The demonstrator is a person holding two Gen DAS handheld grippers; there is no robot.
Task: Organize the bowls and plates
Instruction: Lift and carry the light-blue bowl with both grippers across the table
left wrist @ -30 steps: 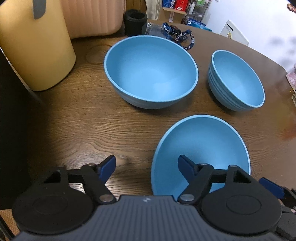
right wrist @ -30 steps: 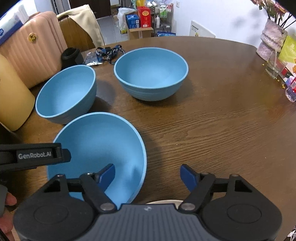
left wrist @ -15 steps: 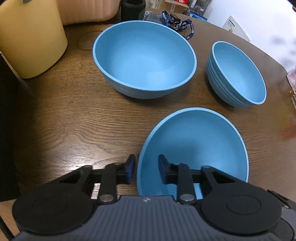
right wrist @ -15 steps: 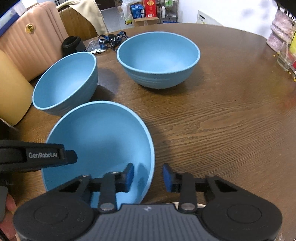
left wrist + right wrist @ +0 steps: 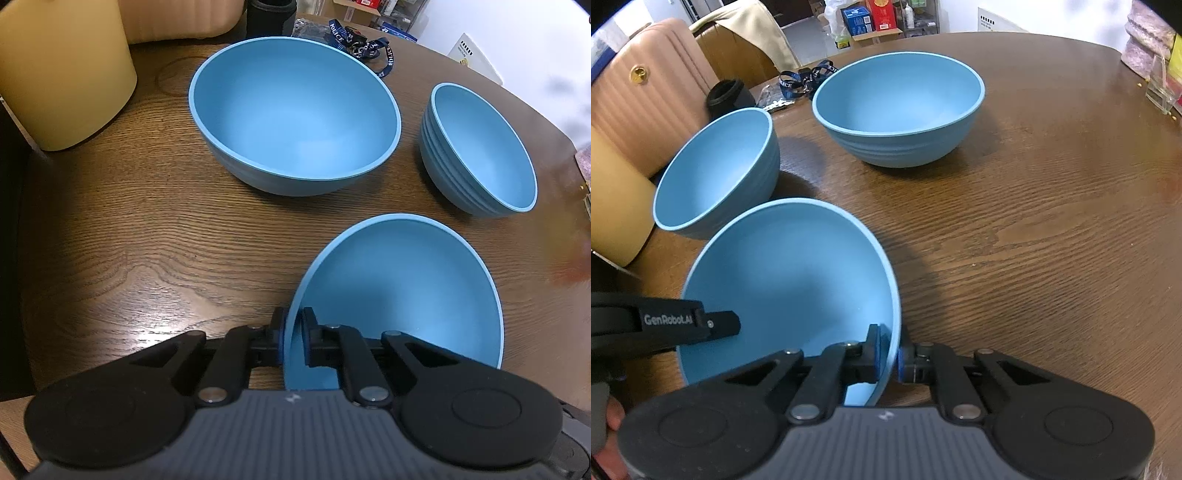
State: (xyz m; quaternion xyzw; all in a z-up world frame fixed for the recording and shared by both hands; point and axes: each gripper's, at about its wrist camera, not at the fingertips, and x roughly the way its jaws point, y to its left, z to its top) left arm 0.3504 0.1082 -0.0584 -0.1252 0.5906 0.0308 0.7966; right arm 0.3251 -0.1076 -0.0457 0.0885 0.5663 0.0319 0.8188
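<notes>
On the brown wood-grain table [image 5: 147, 229], take the near blue bowl [image 5: 402, 295] as the landmark. Far to its left, at the table's edge, stands a cream cylindrical container [image 5: 66, 74], with a ribbed pink suitcase [image 5: 646, 110] behind it and a tan cloth [image 5: 746, 22] draped over a chair back. Beyond the near bowl and to the left sits a second blue bowl [image 5: 295, 122], upright on the wood. Behind that one lie a black cup-like object [image 5: 726, 96] and a dark blue lanyard [image 5: 358, 40]. Beyond the near bowl and to the right stands a ribbed blue bowl [image 5: 480, 147], apart from the other two. Past the table's far edge, a shelf holds coloured boxes [image 5: 875, 18] against a white wall.

The left gripper [image 5: 292, 341] is clamped on the near bowl's left rim, one pad outside the wall, one inside. The right gripper [image 5: 889, 356] pinches the same bowl's right rim, likewise astride the wall. Both sets of jaws have just been closing onto that rim. The near bowl looks tilted, though whether it is clear of the wood is hard to judge. At the table's far right edge stand a clear container [image 5: 1160, 88] and a mottled pink vase [image 5: 1145, 44].
</notes>
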